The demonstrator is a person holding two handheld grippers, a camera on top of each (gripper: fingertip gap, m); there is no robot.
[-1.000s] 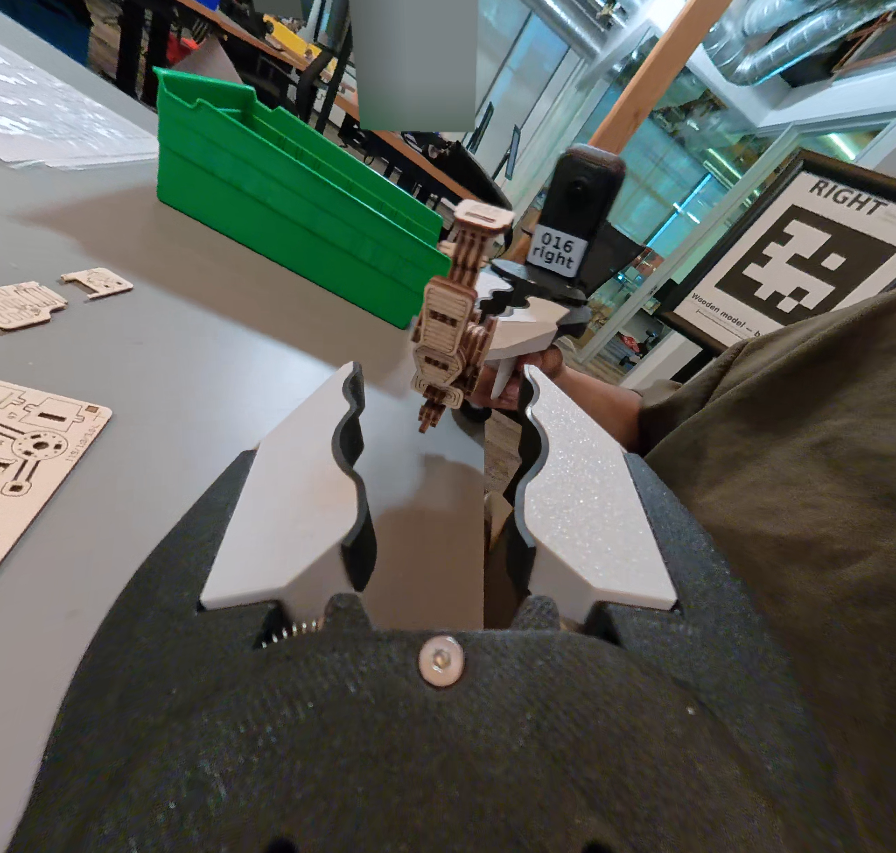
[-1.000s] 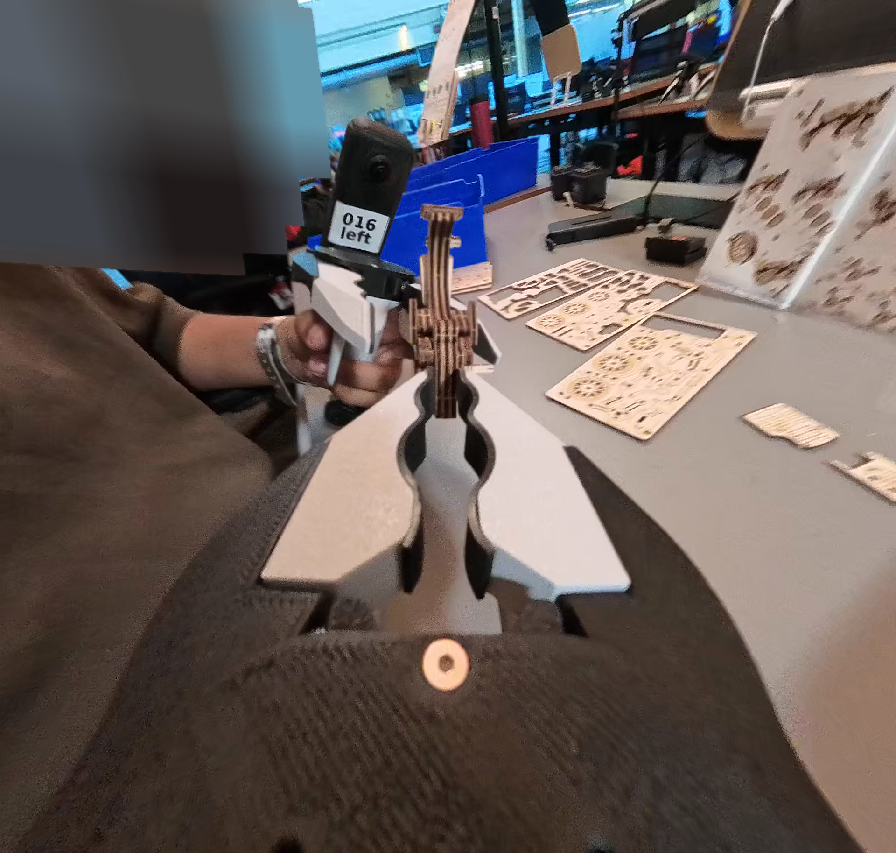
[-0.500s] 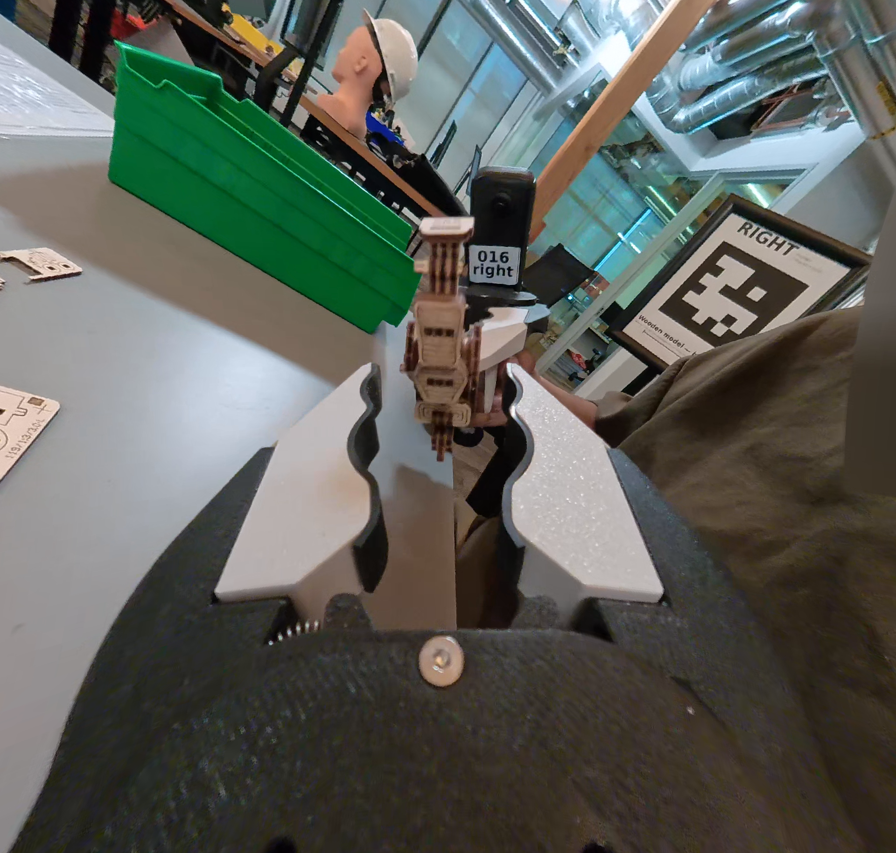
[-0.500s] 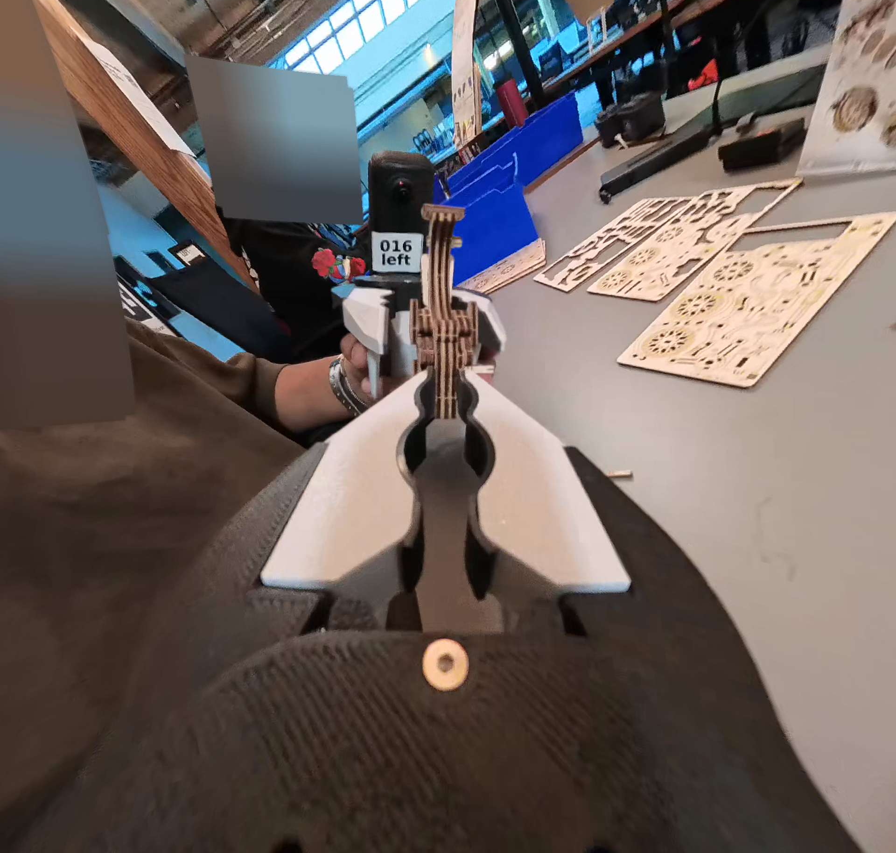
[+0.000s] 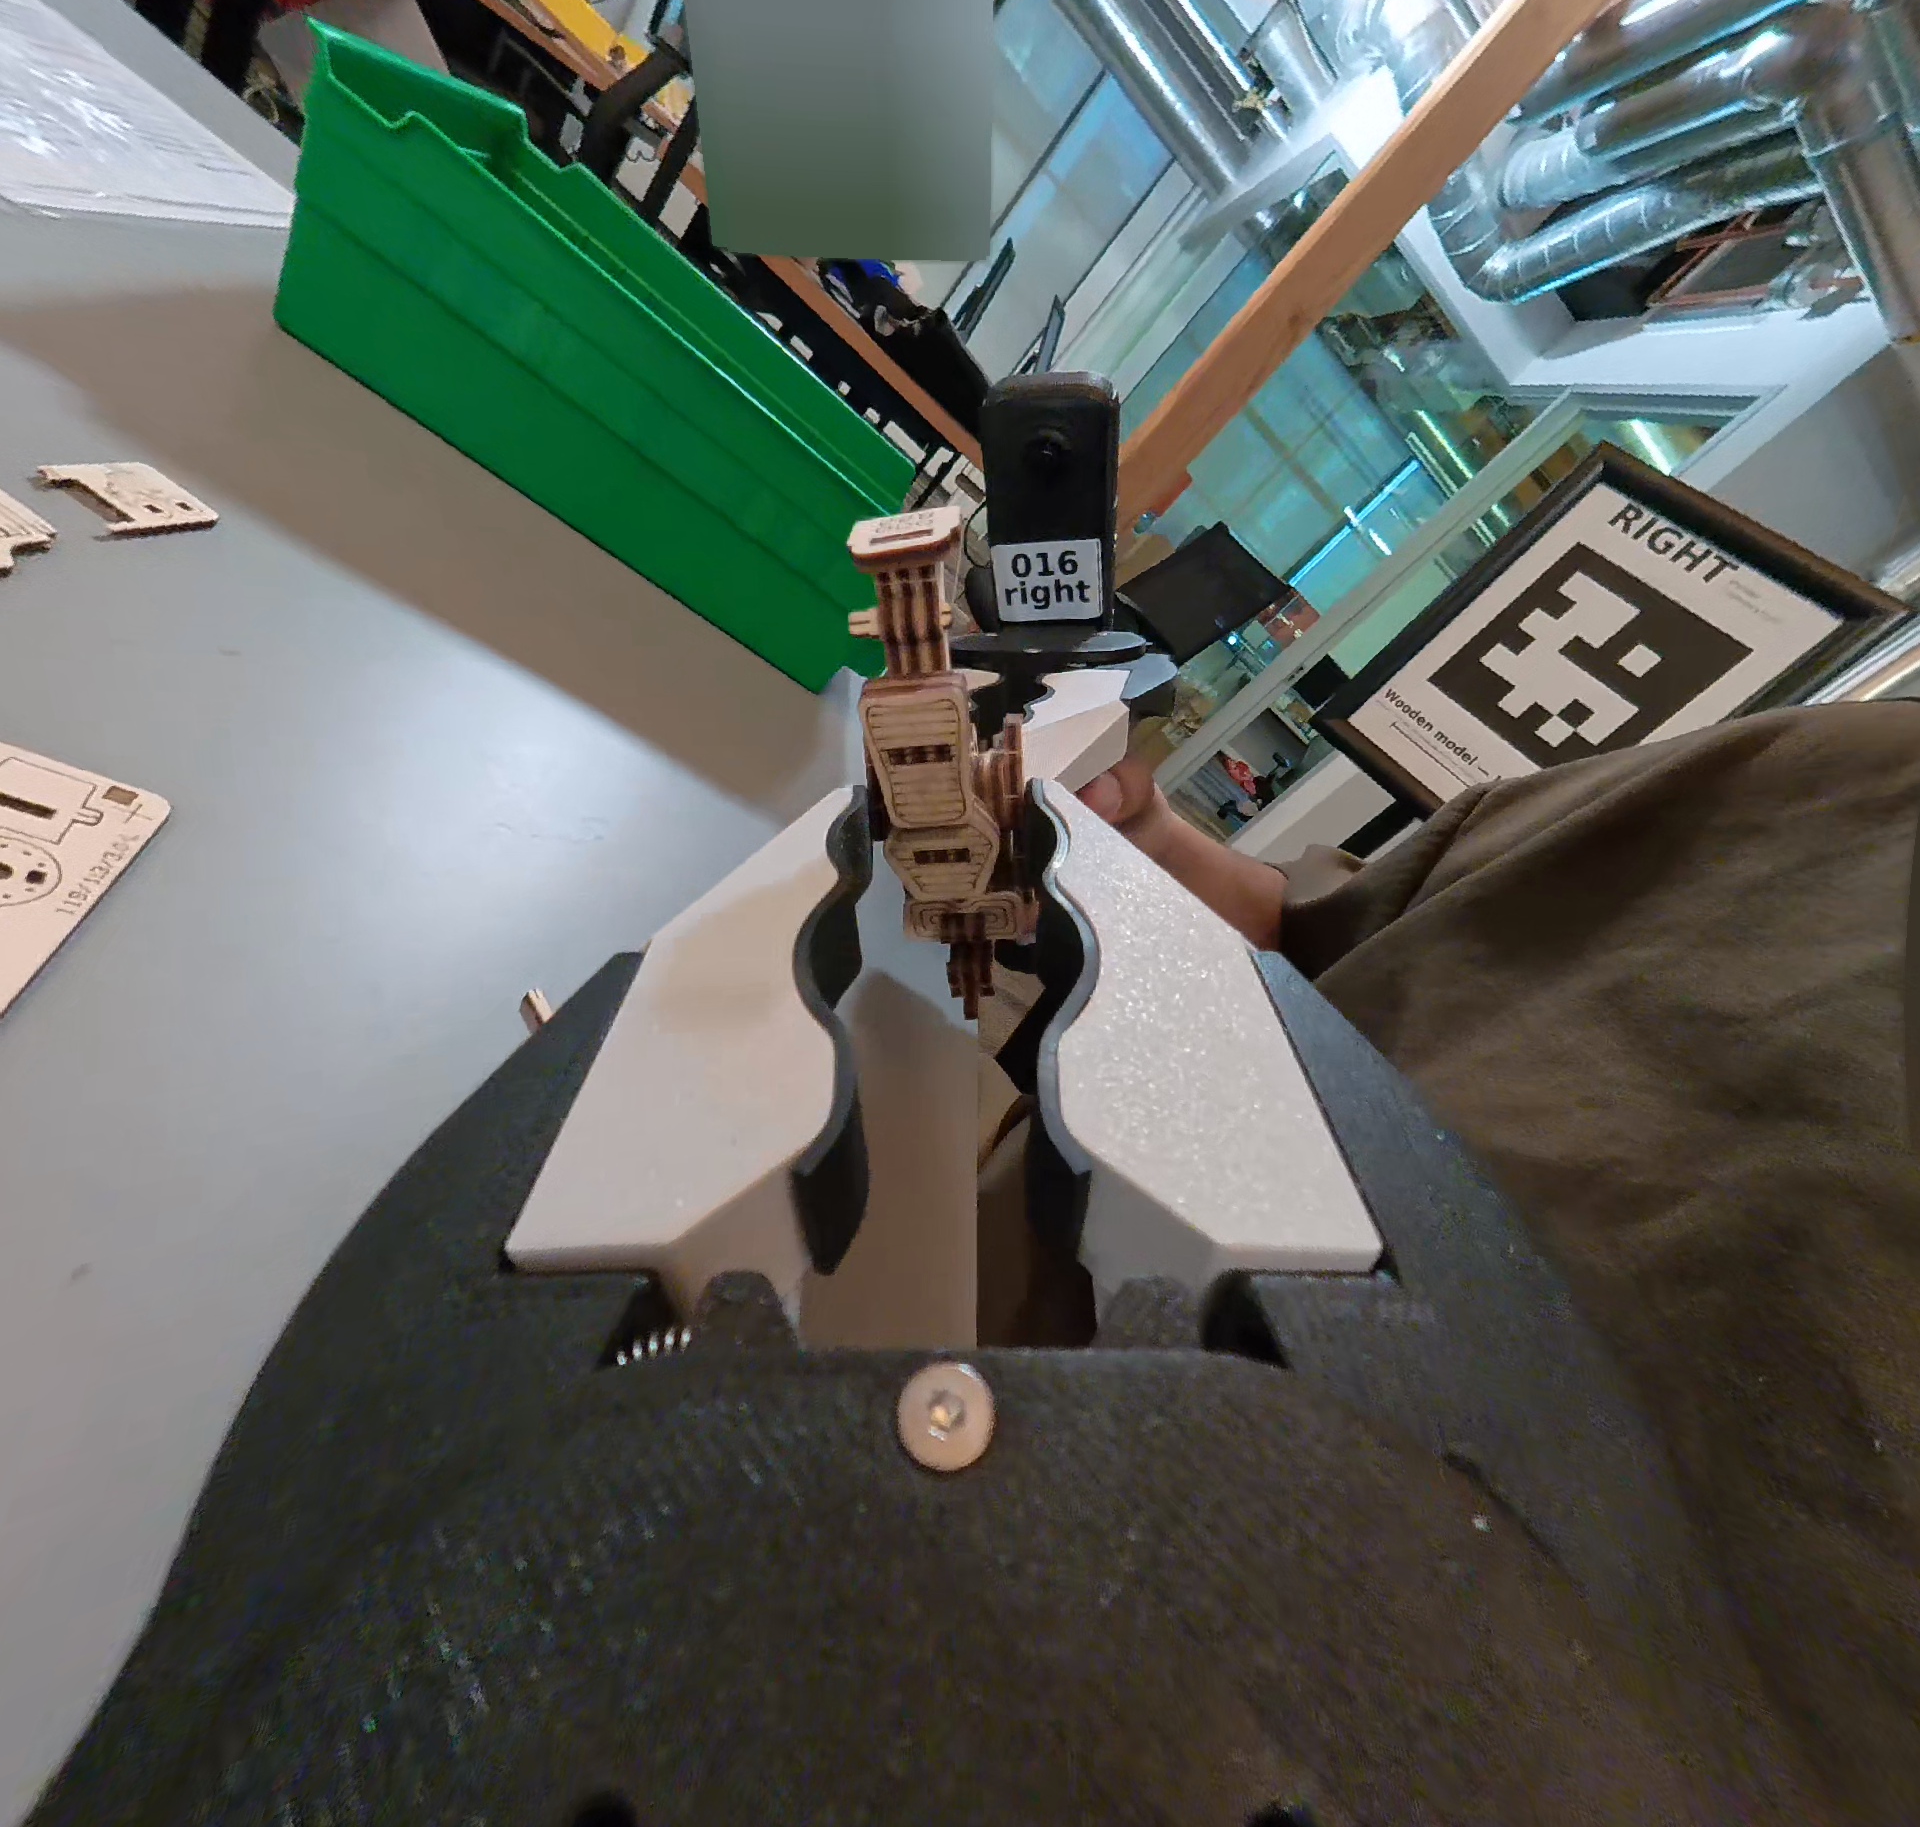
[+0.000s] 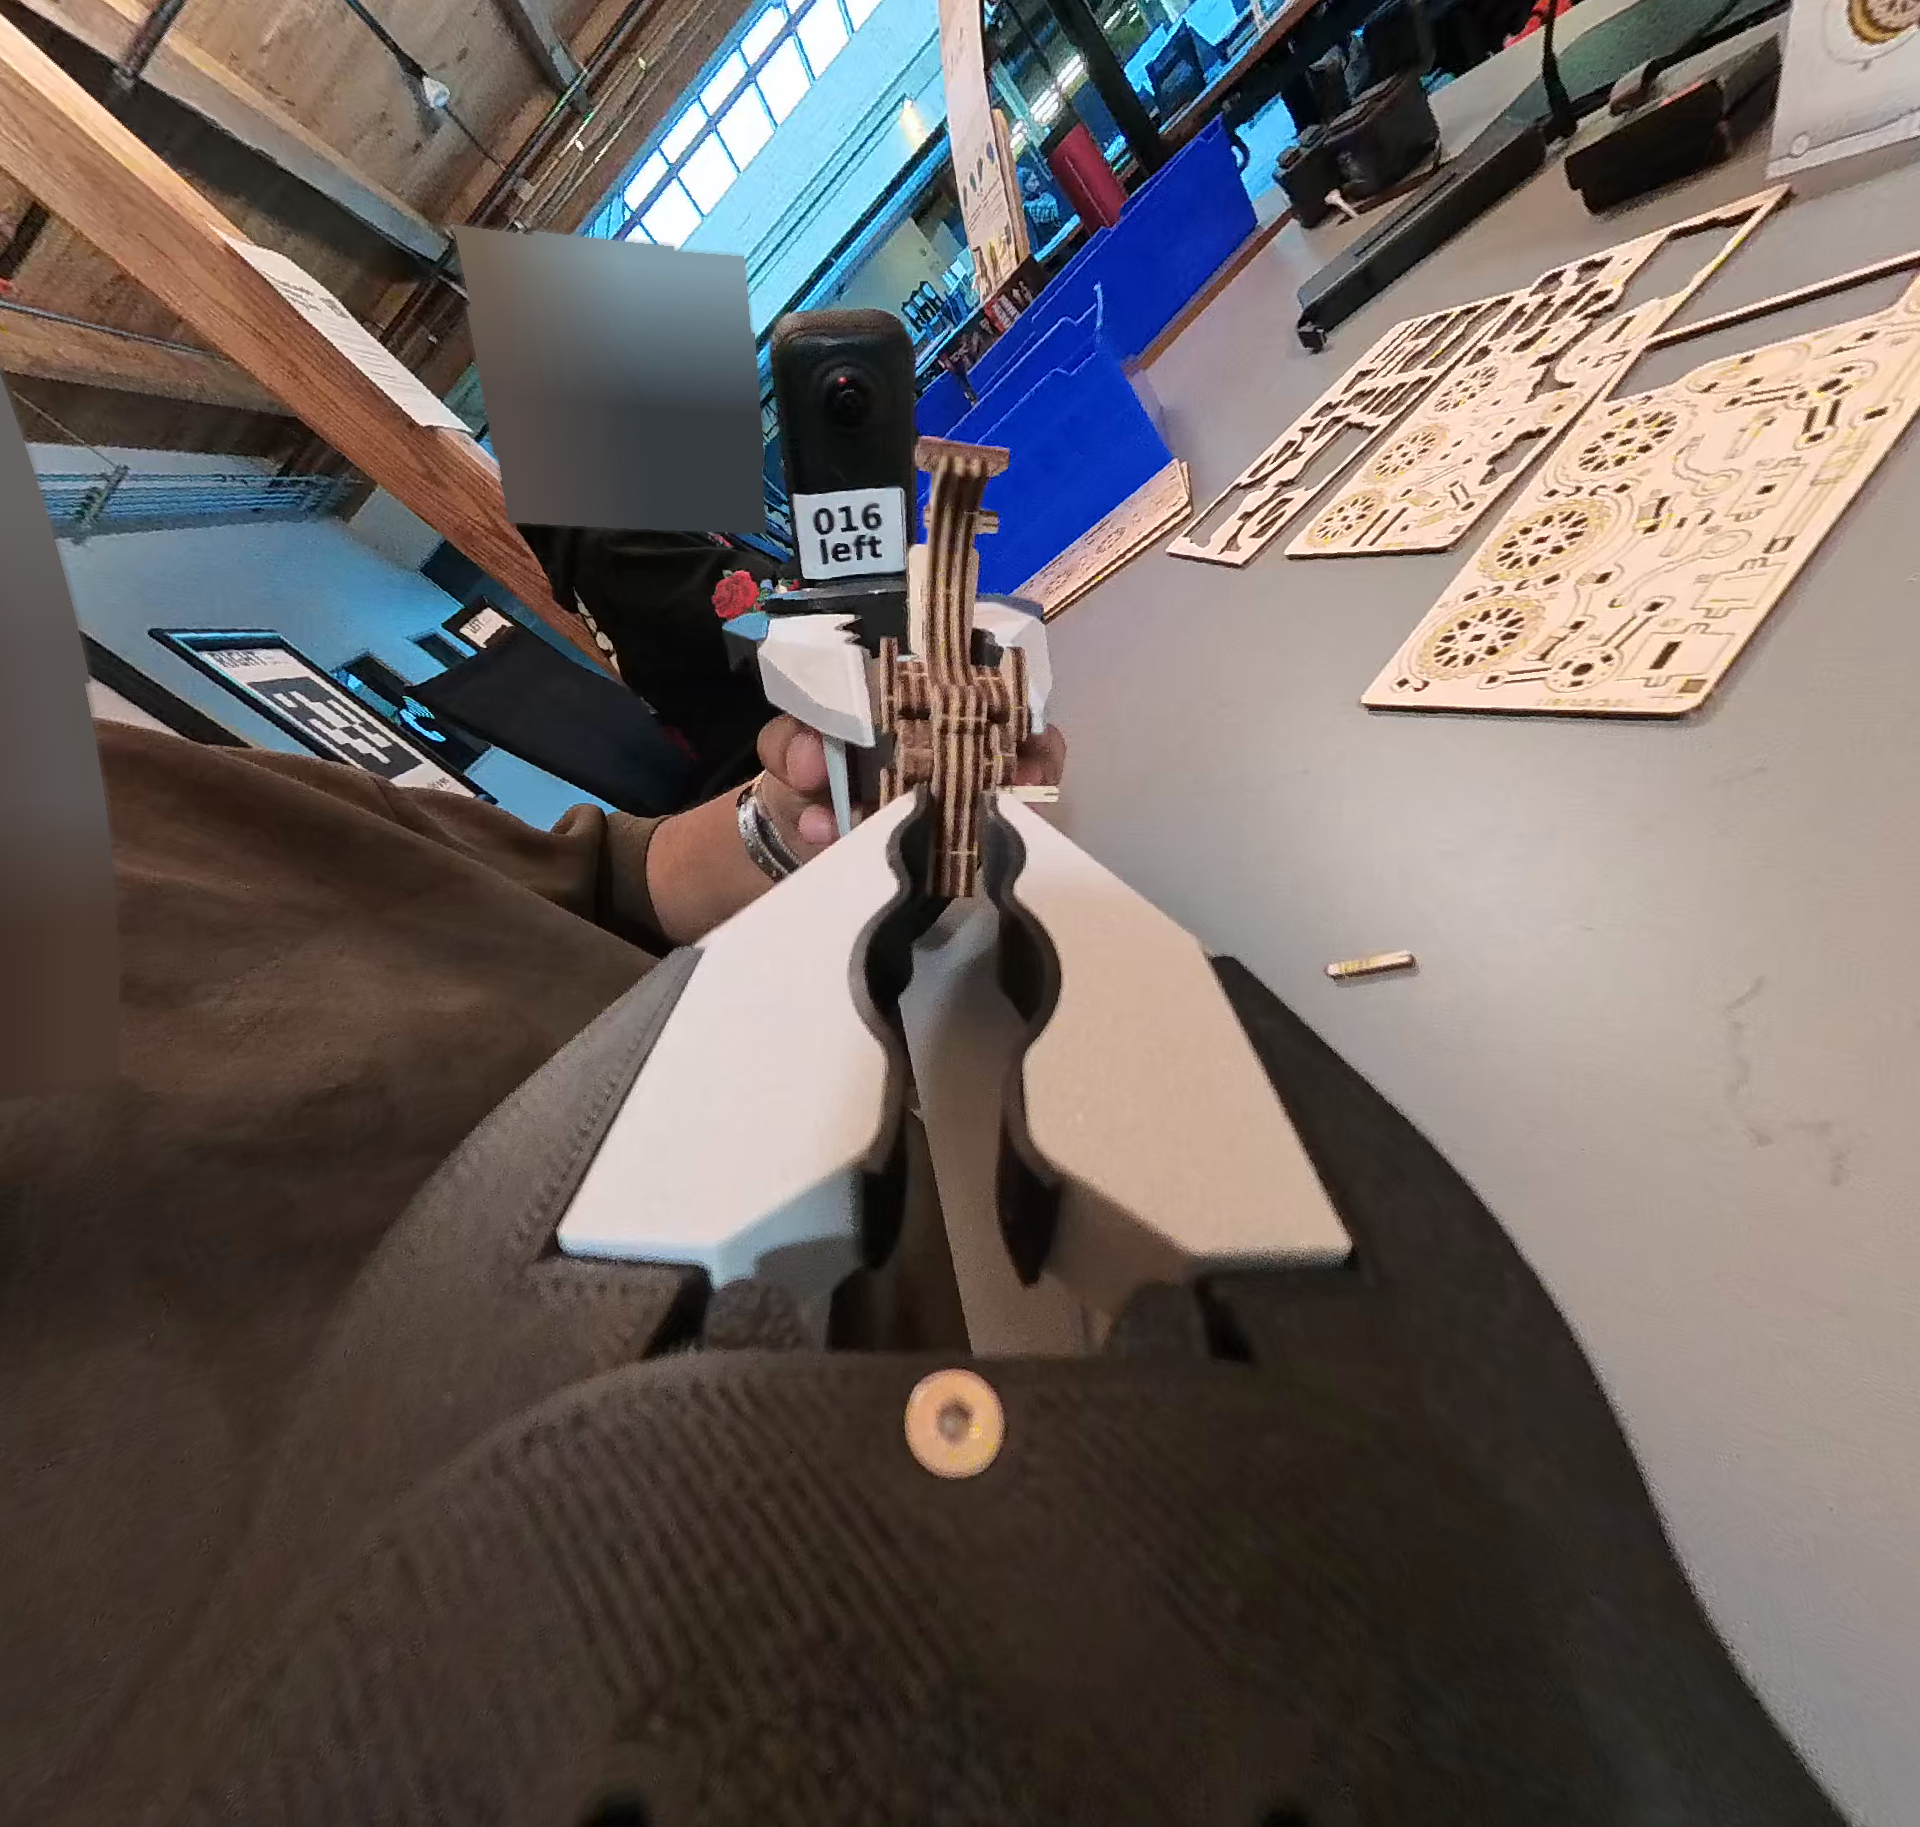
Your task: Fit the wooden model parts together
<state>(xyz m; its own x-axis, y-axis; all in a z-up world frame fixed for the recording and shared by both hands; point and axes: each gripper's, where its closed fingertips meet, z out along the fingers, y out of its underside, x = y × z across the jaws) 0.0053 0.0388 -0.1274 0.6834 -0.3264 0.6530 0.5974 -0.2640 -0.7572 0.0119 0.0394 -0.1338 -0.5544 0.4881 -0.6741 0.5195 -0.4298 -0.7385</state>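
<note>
Left wrist view: the left claw (image 5: 945, 811) points toward 12 o'clock, level over the edge of the grey counter (image 5: 416, 790). It is partly closed. Its white fingertips (image 5: 790, 873) flank the layered brown laser-cut wooden model (image 5: 925, 780) on both sides. Firm contact cannot be told from here.

The model stands upright in the air between the two claws, with its narrow neck and flat cap at 12 o'clock.

Right wrist view: the right claw (image 6: 951, 821) points toward 12 o'clock and faces the left one. It is nearly closed and pinches the lower stem of the model at its tips.

The person's left hand (image 6: 800, 769) wraps the far handle, and a metal wristband (image 6: 764, 827) sits on the wrist. The right hand (image 5: 1132, 801) shows only as fingertips behind the model, with an olive sleeve (image 5: 1558, 1050) at 3 o'clock.

Labels: each claw carries a black upright camera (image 5: 1049, 468) with a white printed label (image 5: 1044, 580) on it. A black-framed sign with a black-and-white square marker and printed lines (image 5: 1579, 655) stands at 2 o'clock.

Other items:
- A green plastic bin (image 5: 582, 406) is on the counter at 11 o'clock.
- Flat pale plywood part sheets (image 6: 1621, 551) lie at 2 o'clock in the right view.
- Blue plastic bins (image 6: 1070, 437) are at 1 o'clock.
- A small loose wooden peg (image 6: 1369, 965) lies at 3 o'clock.
</note>
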